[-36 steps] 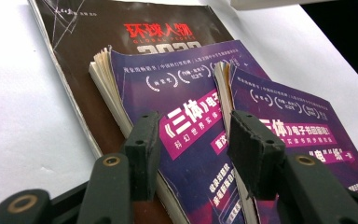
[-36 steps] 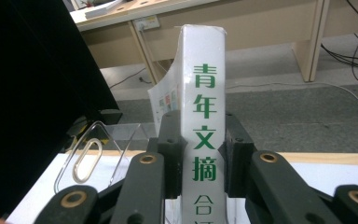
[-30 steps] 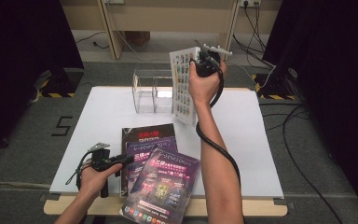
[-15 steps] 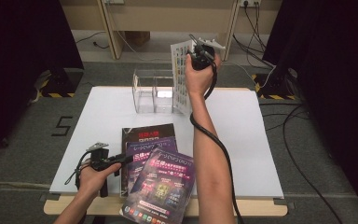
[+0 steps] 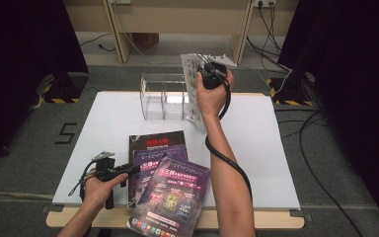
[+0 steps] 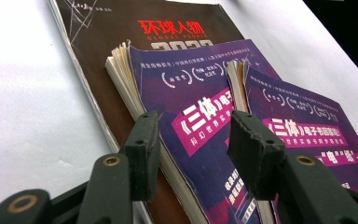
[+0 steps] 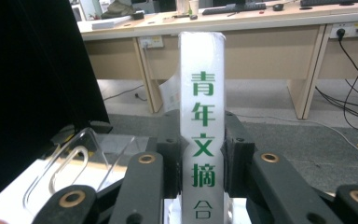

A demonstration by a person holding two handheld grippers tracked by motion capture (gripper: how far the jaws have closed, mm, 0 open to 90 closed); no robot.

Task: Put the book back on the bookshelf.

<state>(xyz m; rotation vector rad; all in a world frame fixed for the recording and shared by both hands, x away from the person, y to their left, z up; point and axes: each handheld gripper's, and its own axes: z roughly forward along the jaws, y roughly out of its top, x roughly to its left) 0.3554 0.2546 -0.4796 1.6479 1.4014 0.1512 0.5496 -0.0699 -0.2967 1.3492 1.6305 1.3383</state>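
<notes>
The white magazine (image 5: 193, 86) hangs upright in the air at the far edge of the worktop (image 5: 256, 148), just beside the right end of the clear acrylic organiser (image 5: 165, 96). It is pinched by its spine in the right gripper (image 5: 208, 74), whose jaws press on both sides of the thick white spine with green characters (image 7: 202, 135).

The work in hand looks like filing this magazine on end into the organiser. The main risk is the lower edge catching on the rim or on a divider, which would bend the pages or shove the light plastic box along the worktop. The grip is at the top of the spine only, so the loose page block can fan or swing and miss the slot. If released while tilted, the magazine may topple out over the far edge.

The left gripper (image 5: 109, 170) rests near the front left corner of the worktop, jaws parted and grasping nothing. The edge of the upper purple magazine (image 6: 186, 130) lies between its pads, which do not appear to press on it.

The high view shows the overall layout: the organiser, the stack of the dark magazine (image 5: 154, 140) and two purple ones, the lowest purple magazine (image 5: 175, 197) overhanging the front edge. The right gripper view shows how squarely the spine sits between the jaws and the organiser's clear wall (image 7: 74, 163) below left. The left gripper view shows the fanned page edges and cover text.
</notes>
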